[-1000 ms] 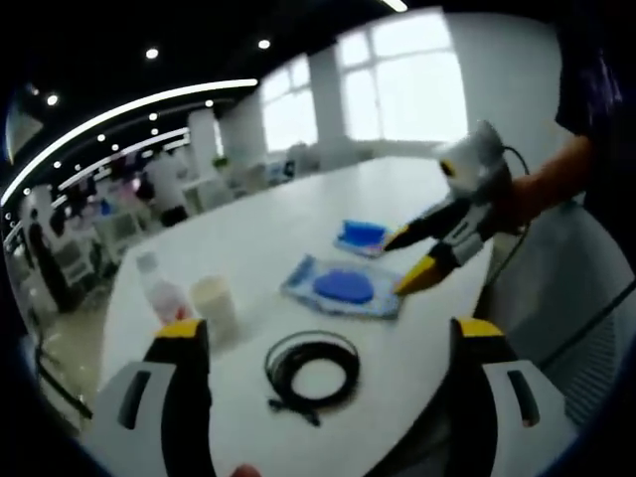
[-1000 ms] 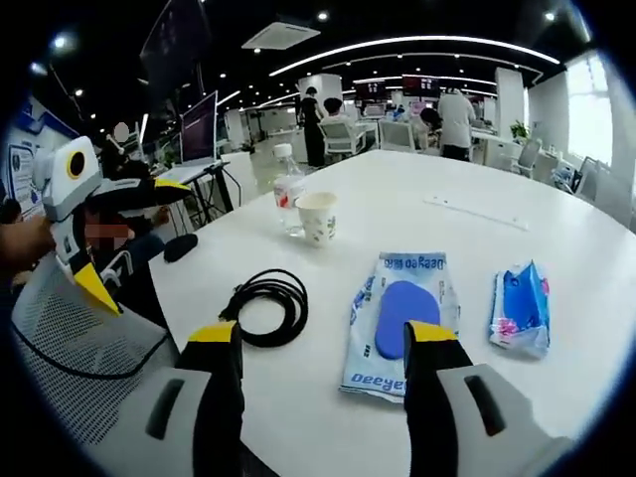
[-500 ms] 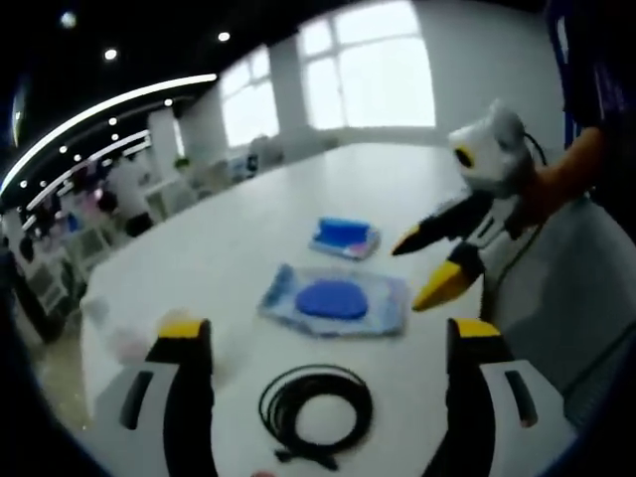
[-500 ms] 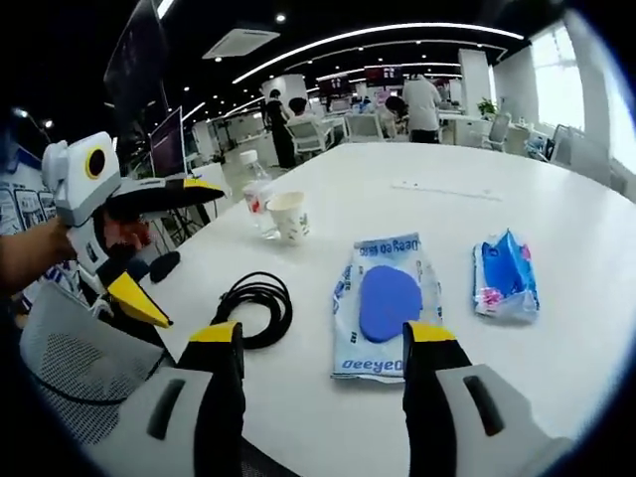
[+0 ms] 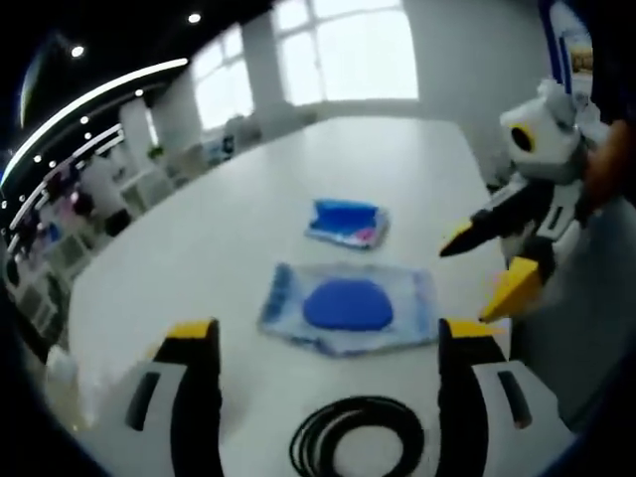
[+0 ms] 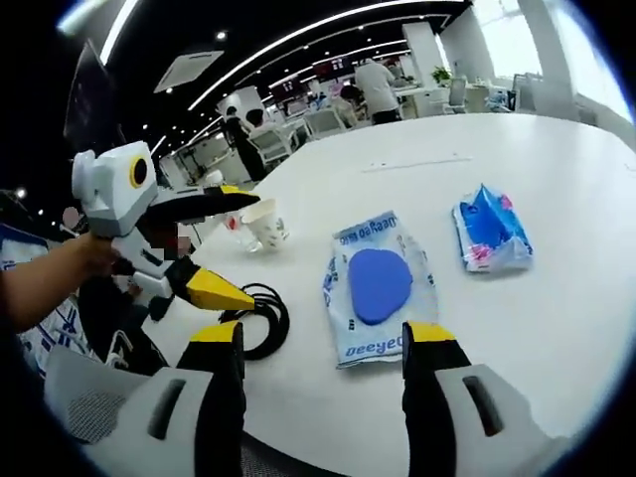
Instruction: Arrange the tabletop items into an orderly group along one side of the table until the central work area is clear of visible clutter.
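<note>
Hovering, left gripper point(image 5: 326, 343): jaws apart, empty.
Right gripper point(image 6: 326, 343): jaws apart, empty.
Table point(image 6: 556, 179): blue-pad packet point(image 6: 378, 286), tissue pack point(image 6: 487, 231), cable coil point(image 6: 260, 320), paper cup point(image 6: 266, 225).

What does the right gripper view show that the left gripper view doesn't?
Right gripper view: a clear look at the paper cup by the table edge, and the left gripper, fingers apart. Left gripper view: bright windows and the right gripper, fingers apart; things at its left edge are too blurred to tell. Shared: the white table, the black cable coil, the pouch with a blue pad and the blue tissue pack.
</note>
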`<action>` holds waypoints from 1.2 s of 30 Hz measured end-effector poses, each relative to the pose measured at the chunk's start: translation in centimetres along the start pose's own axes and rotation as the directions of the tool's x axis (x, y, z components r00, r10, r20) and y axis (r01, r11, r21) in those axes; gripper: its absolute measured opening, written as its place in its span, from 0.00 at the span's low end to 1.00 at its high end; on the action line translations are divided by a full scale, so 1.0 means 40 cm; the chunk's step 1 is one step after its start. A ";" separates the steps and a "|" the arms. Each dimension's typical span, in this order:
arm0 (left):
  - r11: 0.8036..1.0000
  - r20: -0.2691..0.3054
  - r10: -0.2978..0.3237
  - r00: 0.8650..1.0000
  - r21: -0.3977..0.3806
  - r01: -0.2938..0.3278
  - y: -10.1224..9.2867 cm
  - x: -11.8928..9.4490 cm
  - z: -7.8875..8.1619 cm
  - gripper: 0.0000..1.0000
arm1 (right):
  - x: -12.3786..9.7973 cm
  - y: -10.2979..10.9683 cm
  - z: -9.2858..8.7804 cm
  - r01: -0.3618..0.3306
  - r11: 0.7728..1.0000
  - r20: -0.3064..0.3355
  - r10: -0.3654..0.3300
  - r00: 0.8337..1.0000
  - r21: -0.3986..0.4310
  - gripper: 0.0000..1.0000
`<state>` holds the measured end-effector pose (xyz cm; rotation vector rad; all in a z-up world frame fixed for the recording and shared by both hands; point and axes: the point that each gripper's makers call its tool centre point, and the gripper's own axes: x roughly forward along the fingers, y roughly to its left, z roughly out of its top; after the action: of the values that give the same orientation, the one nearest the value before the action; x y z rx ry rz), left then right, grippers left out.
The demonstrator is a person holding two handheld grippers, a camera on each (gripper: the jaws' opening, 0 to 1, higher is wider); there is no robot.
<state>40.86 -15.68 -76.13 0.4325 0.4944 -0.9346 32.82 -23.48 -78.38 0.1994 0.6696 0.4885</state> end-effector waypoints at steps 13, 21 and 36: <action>0.998 -0.119 -0.061 0.991 -0.007 0.061 0.062 0.130 -0.012 0.80 | -0.001 -0.016 -0.028 0.035 0.976 -0.011 -0.034 0.999 0.214 0.65; 0.996 -0.212 -0.084 0.974 0.009 0.088 0.080 0.189 -0.042 0.76 | 0.009 -0.031 -0.059 0.067 0.940 -0.050 -0.053 0.997 0.336 0.63; 0.995 -0.347 -0.101 0.933 -0.048 0.090 0.128 0.275 -0.086 0.58 | 0.056 -0.058 -0.103 0.150 0.856 -0.112 -0.108 0.988 0.495 0.60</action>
<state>49.91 -18.22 -84.52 0.5536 0.8596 -0.9460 32.55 -24.32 -83.54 0.6278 0.8778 0.1817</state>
